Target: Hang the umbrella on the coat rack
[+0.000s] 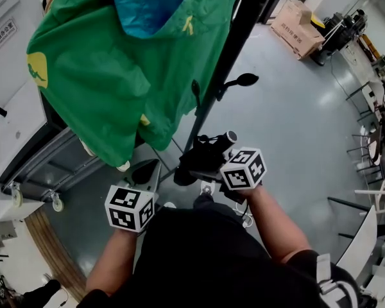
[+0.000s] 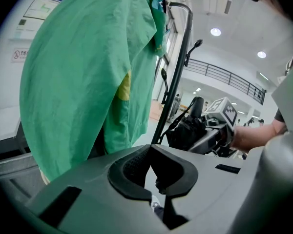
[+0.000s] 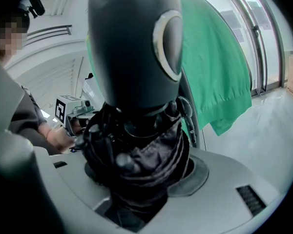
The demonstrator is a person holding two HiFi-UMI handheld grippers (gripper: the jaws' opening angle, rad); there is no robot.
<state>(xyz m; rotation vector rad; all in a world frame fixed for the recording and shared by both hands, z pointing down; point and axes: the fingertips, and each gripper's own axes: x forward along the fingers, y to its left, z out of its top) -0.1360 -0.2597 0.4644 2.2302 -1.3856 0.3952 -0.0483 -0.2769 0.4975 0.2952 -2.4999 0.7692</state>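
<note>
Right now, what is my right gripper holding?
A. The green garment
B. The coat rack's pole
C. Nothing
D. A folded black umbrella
D. In the right gripper view, the right gripper has its jaws clamped on the bundled fabric of the folded black umbrella. The green garment hangs beyond it, untouched.

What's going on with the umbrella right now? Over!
Left gripper shut, empty. Right gripper shut on folded black umbrella, not yet hung. Green jacket fills one side of coat rack; hook near umbrella bare.
</note>
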